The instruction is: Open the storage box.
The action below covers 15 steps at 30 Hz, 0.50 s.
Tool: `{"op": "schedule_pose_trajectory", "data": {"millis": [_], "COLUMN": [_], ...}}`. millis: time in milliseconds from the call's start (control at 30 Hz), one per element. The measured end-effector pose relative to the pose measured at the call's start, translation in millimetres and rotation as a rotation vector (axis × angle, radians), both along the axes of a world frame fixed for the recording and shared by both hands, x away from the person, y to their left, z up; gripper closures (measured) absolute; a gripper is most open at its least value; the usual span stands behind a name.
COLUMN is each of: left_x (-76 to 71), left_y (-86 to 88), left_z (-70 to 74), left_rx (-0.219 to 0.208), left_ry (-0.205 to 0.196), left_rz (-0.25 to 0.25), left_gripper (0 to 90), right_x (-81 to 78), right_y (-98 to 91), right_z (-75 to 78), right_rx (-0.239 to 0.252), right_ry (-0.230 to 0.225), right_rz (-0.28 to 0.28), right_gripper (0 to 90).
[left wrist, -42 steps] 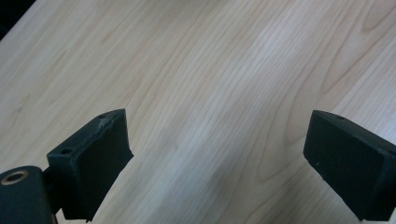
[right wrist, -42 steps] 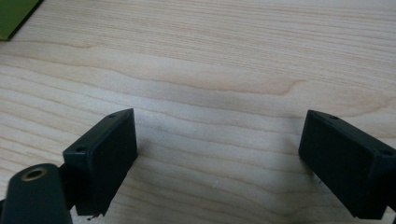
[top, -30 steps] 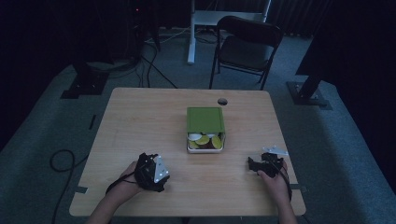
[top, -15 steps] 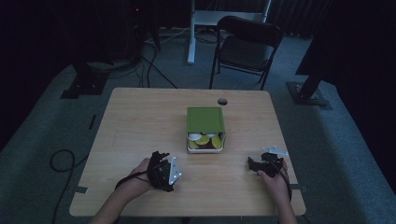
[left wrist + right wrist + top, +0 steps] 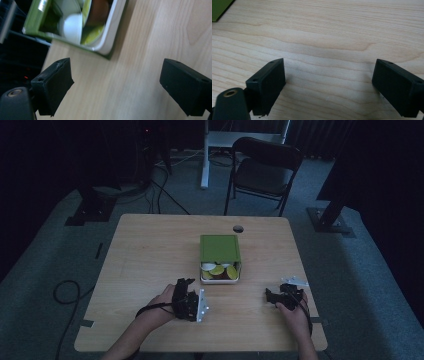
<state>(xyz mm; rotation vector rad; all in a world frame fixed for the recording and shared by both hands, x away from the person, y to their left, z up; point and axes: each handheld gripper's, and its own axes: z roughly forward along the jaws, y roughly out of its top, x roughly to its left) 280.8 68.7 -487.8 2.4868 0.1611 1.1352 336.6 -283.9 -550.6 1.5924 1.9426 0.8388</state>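
Observation:
A green box (image 5: 219, 250) with a white inner tray stands at the middle of the wooden table (image 5: 145, 250); its near end shows several white, yellow-green and brown round pieces (image 5: 218, 270). My left gripper (image 5: 183, 287) is near the front of the table, just left of and below the box, open with nothing between its jaws. In the left gripper view (image 5: 116, 86) the box's open end (image 5: 75, 22) lies close ahead, up and to the left. My right gripper (image 5: 270, 295) rests at the front right, open over bare wood (image 5: 329, 85).
A small dark hole (image 5: 238, 228) sits in the tabletop behind the box. A dark folding chair (image 5: 265, 170) stands beyond the far edge. Cables (image 5: 65, 292) lie on the floor to the left of the table.
My left gripper has moved to the right along the front of the table, toward the box. The right gripper has stayed where it was.

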Motion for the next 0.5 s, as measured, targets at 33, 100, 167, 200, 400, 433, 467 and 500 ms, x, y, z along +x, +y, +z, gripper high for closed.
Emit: {"op": "schedule_pose_trajectory", "data": {"millis": [33, 100, 167, 200, 400, 433, 467, 500], "left_x": [0.1, -0.1, -0.3, 0.1, 3.3, 3.6, 3.7, 3.5], "left_y": [-3.1, -6.0, -14.4, -17.0, -31.6, -33.9, -36.2, -38.5], "left_z": [-0.3, -1.1, -2.8, -3.4, -8.1, -10.0, -12.2, -14.9], "left_rx": [0.009, 0.020, 0.049, 0.048, 0.051, 0.052, 0.055, 0.069], "left_ry": [-0.010, -0.019, -0.050, -0.060, -0.100, -0.113, -0.121, -0.142], "left_rz": [-0.007, -0.012, -0.033, -0.032, -0.047, -0.050, -0.054, -0.056], "left_gripper": [10.9, 10.9, 10.9, 10.9, 11.1, 12.4, 12.4, 13.0], "right_x": [0.0, 0.0, 0.0, 0.0, 0.0, 0.0, 0.0, 0.0], "right_y": [0.0, 0.0, 0.0, 0.0, 0.0, 0.0, 0.0, 0.0], "right_z": [0.0, 0.0, 0.0, 0.0, 0.0, 0.0, 0.0, 0.0], "right_rx": [0.000, 0.000, 0.000, 0.000, 0.000, 0.000, 0.000, 0.000], "right_ry": [0.000, 0.000, 0.000, 0.000, 0.000, 0.000, 0.000, 0.000], "right_rz": [0.000, 0.000, 0.000, 0.000, 0.000, 0.000, 0.000, 0.000], "right_gripper": [10.9, 10.9, 10.9, 10.8, 10.9, 10.9, 10.9, 10.9]}}
